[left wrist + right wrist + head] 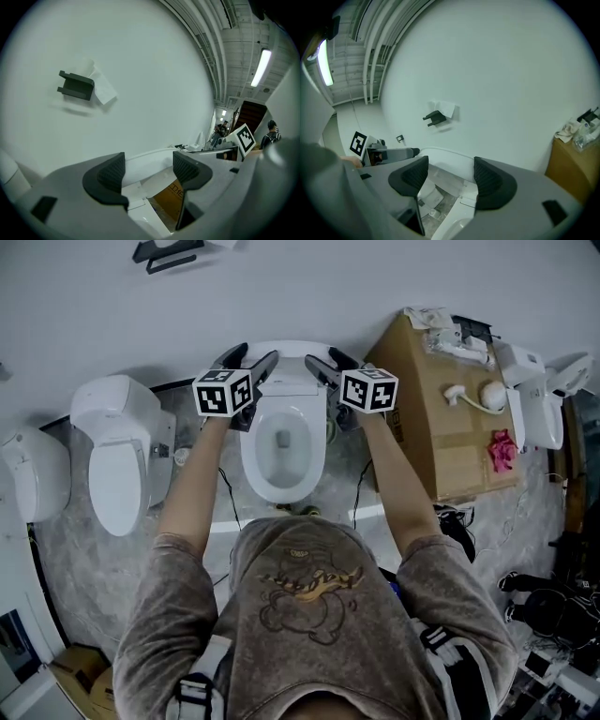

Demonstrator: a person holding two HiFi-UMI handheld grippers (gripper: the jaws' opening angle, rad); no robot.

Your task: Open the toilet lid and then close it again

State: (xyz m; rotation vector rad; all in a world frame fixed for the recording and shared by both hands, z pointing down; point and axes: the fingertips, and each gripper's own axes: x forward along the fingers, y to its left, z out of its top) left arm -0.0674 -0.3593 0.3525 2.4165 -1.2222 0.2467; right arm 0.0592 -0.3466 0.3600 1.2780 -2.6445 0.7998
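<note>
**Lid up, both claws open at its top rim**

The plain pale wall (356,287) is filling the twelve o'clock half of the head view. The white ceramic toilet (255,470) is sitting against it at the centre, with its bowl showing. A brown cardboard box (441,437) is standing at three o'clock of the toilet. A second white toilet with its cover down (117,465) is standing at nine o'clock.

The white plastic toilet lid (291,360) is standing raised at twelve o'clock of the bowl, close against the wall. Opening is therefore looking done, and closing is, by my judgement, the step in hand.

The left gripper (251,360) is hovering at eleven o'clock of the bowl, just beside the lid's upper rim. The right gripper (330,362) is mirroring it at one o'clock. In each gripper view the jaws are standing apart and gripping nothing, and the lid's curved white rim is showing through the gap. Whether any pad is touching the rim cannot be told.

Closing it well is probably calling for these moves:
- hooking a jaw behind the rim on each side
- drawing evenly toward six o'clock
- following the lid all the way down rather than letting the smooth plastic slip free and slam
</note>
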